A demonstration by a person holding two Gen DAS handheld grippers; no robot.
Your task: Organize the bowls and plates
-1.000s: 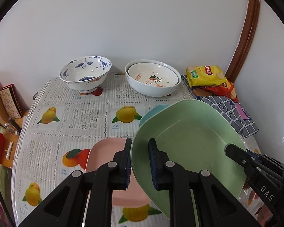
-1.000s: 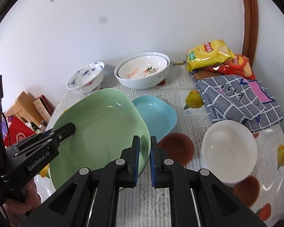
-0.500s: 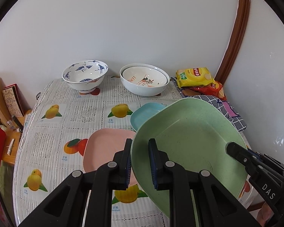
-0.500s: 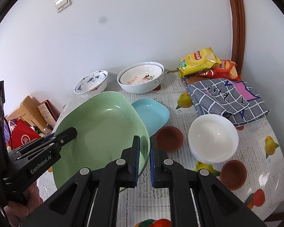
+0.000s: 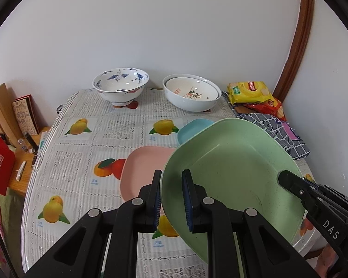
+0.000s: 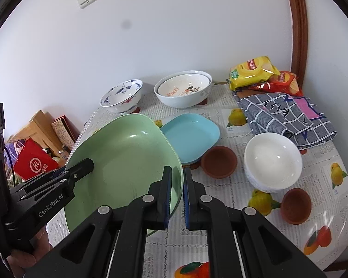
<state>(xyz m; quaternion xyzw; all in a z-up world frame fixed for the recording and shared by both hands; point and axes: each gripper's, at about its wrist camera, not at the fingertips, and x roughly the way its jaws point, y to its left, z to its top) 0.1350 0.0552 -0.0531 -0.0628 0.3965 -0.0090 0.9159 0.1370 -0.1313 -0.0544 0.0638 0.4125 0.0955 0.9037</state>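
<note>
Green plate (image 5: 234,169): large, rounded-square, speckled, tilted above the table (image 5: 85,143); left gripper (image 5: 171,199) and right gripper (image 6: 176,197) clamp opposite rims. Below: pink plate (image 5: 139,169), blue plate (image 6: 190,136); brown saucers (image 6: 219,161) beside.

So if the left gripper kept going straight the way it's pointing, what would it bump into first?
Probably the pink plate. The left gripper, clamped on the green plate, points down at the table, and the pink plate lies just beyond its fingertips. Depth is hard to judge here.
</note>
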